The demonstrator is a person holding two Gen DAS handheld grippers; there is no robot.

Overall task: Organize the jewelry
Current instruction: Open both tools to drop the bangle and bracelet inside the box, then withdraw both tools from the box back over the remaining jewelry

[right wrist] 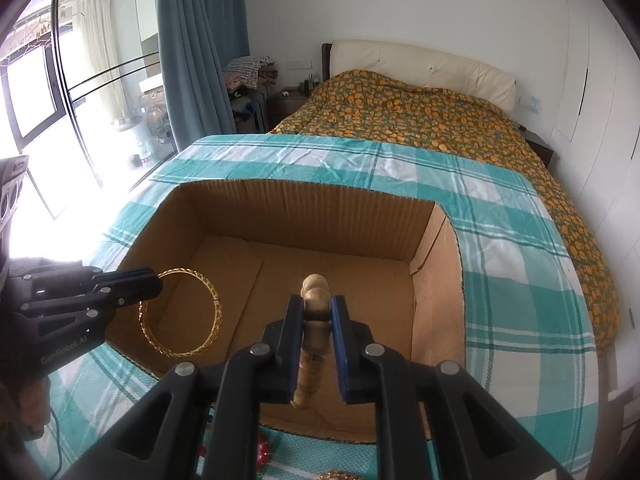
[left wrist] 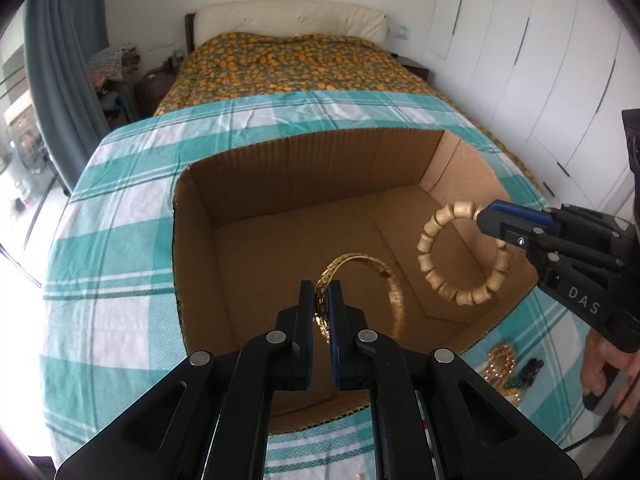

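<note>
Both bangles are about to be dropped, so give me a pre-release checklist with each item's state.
1. Left tongs clamp the gold bangle: ok.
2. Right tongs clamp the wooden bead bracelet: ok.
3. Both pieces hang over the open cardboard box: ok.
4. Box floor beneath is bare: ok.
5. The two pieces hang apart: ok.
6. More jewelry waits outside on the checked cloth: not ok.

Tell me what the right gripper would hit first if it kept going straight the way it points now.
Probably the cardboard box floor: the right gripper, shut on the wooden bead bracelet, points down into the open box, and nothing lies in between. Depth is unclear.
</note>
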